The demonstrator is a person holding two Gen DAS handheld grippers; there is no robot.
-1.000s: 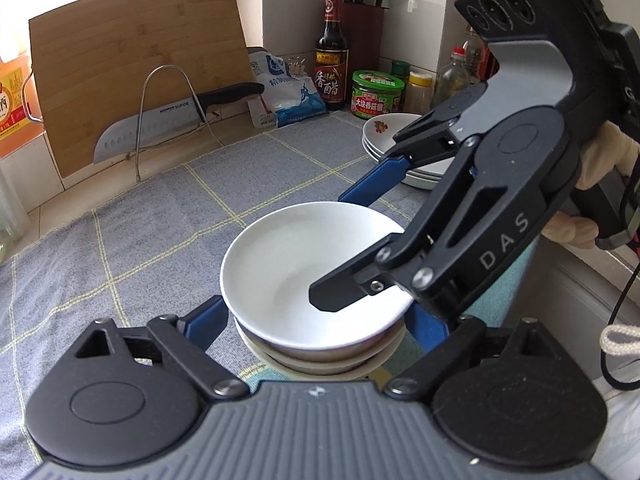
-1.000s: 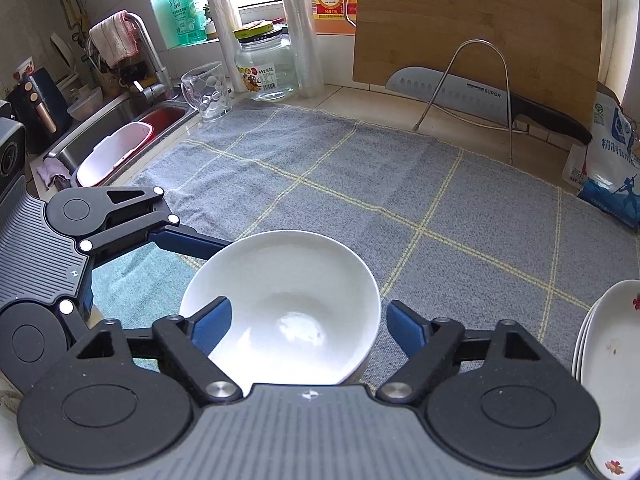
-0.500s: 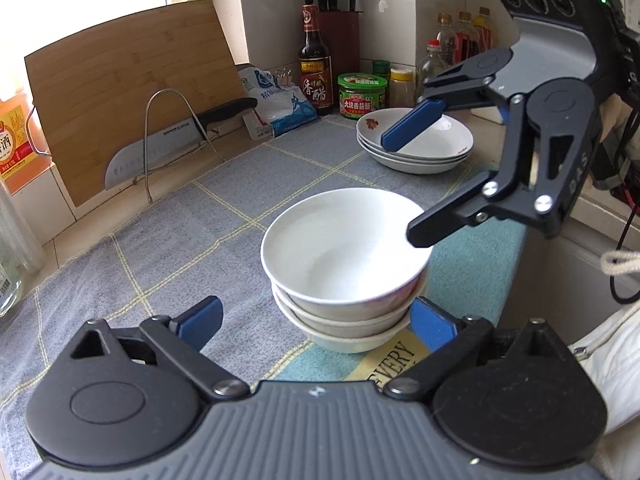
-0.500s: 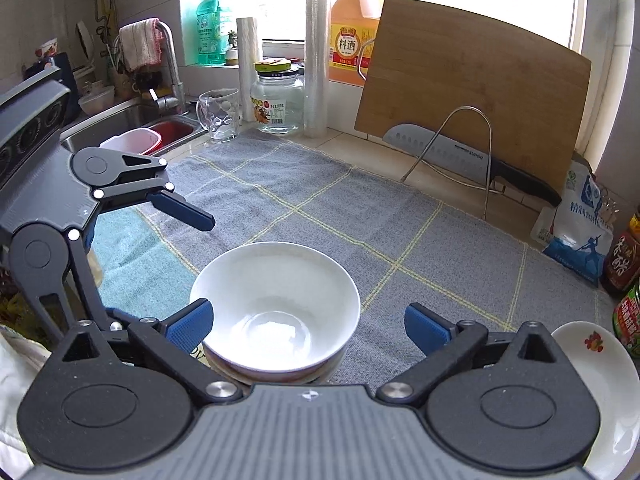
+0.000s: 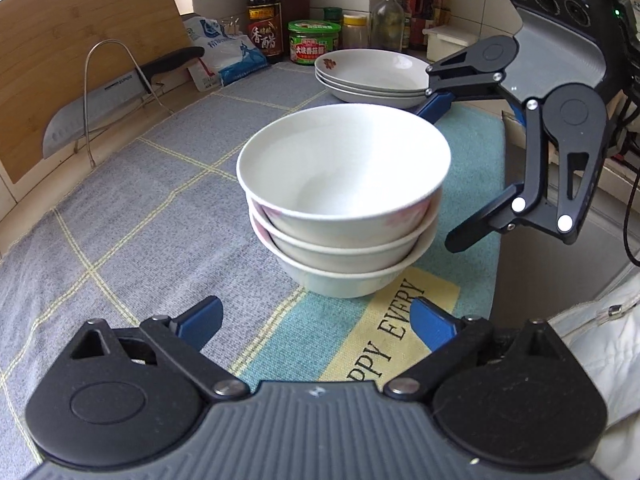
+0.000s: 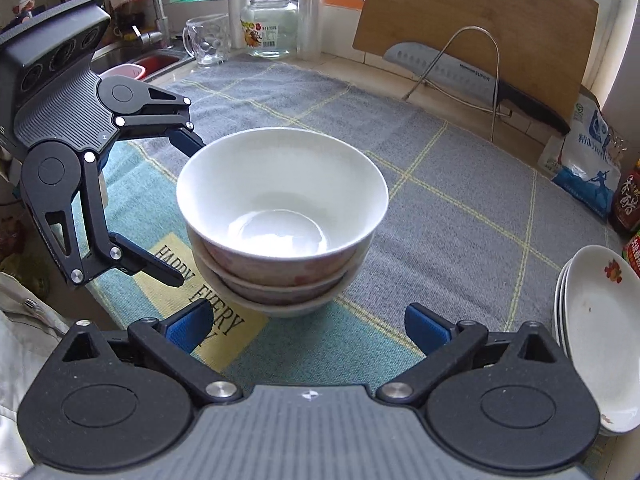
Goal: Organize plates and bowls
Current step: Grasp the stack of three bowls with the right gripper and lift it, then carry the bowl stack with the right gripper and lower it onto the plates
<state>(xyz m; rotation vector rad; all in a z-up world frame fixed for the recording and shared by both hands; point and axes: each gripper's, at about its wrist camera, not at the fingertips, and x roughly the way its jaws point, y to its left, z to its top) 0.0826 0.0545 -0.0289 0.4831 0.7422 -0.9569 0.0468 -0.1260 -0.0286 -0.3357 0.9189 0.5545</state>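
Note:
Three white bowls (image 5: pixel 344 200) sit nested in a stack on the teal mat, also at the centre of the right wrist view (image 6: pixel 280 208). My left gripper (image 5: pixel 316 322) is open just short of the stack, its blue pads clear of the bowls. My right gripper (image 6: pixel 308 328) is open too, on the stack's other side, with nothing between its fingers. Each gripper shows in the other's view: the right gripper (image 5: pixel 446 176) beside the rim, the left gripper (image 6: pixel 182 210) likewise. A stack of white flowered plates (image 5: pixel 372 76) stands behind the bowls, and the plates (image 6: pixel 596 320) are at the right edge of the right wrist view.
A grey checked mat (image 6: pixel 440 200) covers the counter. A cutting board (image 6: pixel 480 20) and a knife (image 6: pixel 460 72) on a wire rack stand at the back. A salt bag (image 5: pixel 224 56), bottles and jars (image 5: pixel 314 42) line the wall. The sink (image 6: pixel 136 64) lies far left.
Both grippers have opened wide and drawn back from the top bowl, which now rests on the stack. The views have sunk and pulled away, so the whole stack shows.

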